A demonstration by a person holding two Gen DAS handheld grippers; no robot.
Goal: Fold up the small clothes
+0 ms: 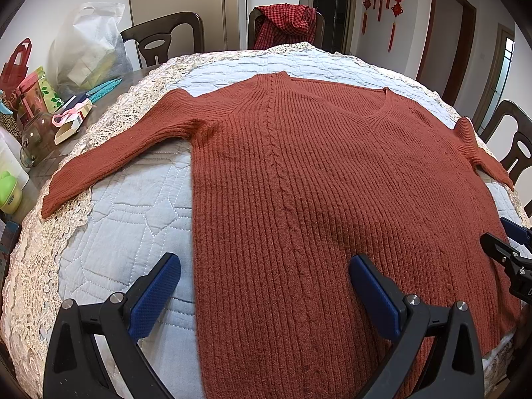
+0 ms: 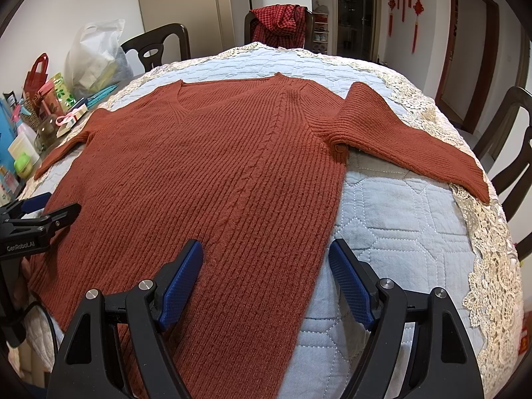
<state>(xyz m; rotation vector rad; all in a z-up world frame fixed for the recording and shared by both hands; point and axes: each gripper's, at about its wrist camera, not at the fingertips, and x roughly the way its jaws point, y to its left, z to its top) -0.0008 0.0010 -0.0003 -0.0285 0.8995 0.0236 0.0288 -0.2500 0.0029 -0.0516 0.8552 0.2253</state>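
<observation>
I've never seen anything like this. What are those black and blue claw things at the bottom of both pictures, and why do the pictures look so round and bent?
There is no robot here: a person holds a hand tool with two jaws in each hand. Each tool carries a small wide-angle camera looking forward along its jaws, which bends the picture round. One picture comes from the left gripper, the other from the right gripper. Both stand open and hold nothing. In each view the other tool peeks in at the side edge.

On the table lies a pale blue quilted cover with a lace edge, and flat on it a rust-red knitted sweater with a V-neck, sleeves spread outward. It is not yet folded. Each gripper hovers near one lower side edge of the sweater. Bags and boxes crowd the table's far left side.
</observation>
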